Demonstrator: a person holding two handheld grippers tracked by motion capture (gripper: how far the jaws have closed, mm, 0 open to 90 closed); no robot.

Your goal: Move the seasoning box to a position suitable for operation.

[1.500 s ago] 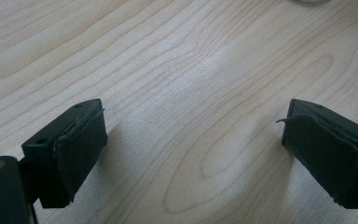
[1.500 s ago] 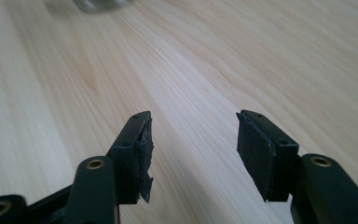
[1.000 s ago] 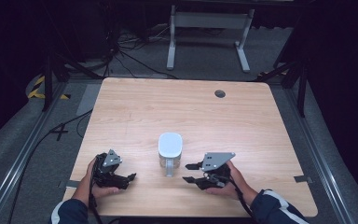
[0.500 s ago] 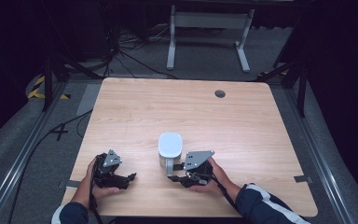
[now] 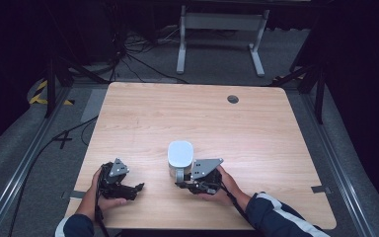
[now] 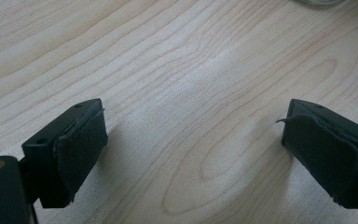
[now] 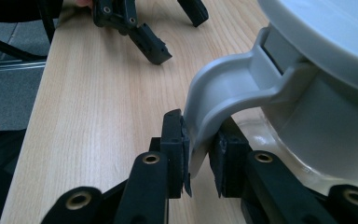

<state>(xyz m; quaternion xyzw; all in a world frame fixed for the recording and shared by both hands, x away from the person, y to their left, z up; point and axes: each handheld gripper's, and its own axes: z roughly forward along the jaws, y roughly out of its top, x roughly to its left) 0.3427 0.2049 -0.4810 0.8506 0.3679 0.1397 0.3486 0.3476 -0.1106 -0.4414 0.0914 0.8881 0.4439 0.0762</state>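
One wooden counter (image 5: 256, 143) carries a lidded grey jug (image 5: 180, 159) near its front edge, between the person's two hands. Right gripper (image 7: 199, 158): jaws have just been closing and now stand narrow on either side of the jug's handle (image 7: 214, 93), the pads against it. Left gripper (image 6: 193, 140): jaws wide apart over bare wood, well left of the jug.

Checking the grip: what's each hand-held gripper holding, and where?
Right hand-held gripper clamps the white-lidded container's curved grey handle; left hand-held gripper holds nothing.
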